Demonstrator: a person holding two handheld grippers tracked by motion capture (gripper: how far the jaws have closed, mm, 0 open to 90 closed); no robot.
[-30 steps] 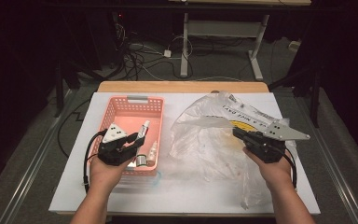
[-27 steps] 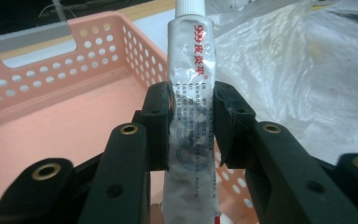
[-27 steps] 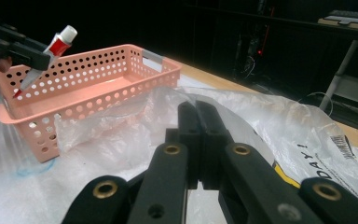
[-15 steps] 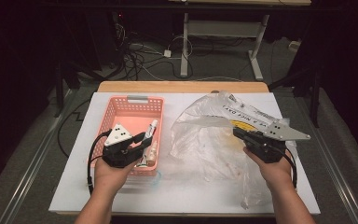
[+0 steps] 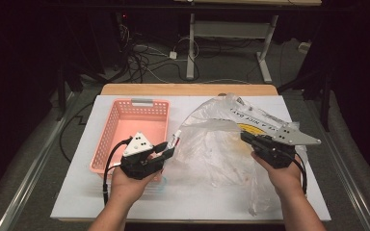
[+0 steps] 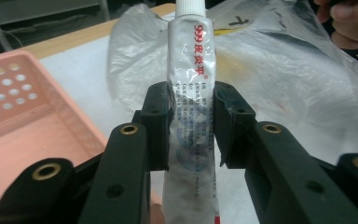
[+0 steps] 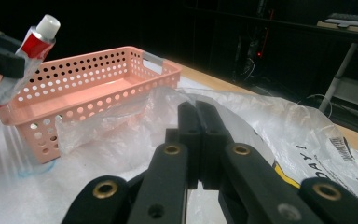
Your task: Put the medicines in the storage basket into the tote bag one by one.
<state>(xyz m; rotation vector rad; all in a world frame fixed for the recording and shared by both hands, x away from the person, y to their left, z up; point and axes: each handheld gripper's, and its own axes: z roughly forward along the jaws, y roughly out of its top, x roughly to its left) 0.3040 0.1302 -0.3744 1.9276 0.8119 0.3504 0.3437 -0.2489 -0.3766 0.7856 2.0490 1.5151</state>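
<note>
White table top [image 5: 212, 202], dark room behind. Your left gripper [image 5: 166, 150] grasps the ointment tube [image 6: 189, 116], long axis in line with the jaws, cap toward the plastic bag [image 5: 221, 149] just beyond. Your right gripper [image 5: 246, 138]: jaws clenched on the bag's film. Pink basket [image 5: 107, 139]: beside.

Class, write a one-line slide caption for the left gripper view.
Left tool grips a white ointment tube between pink basket and clear plastic bag.
</note>
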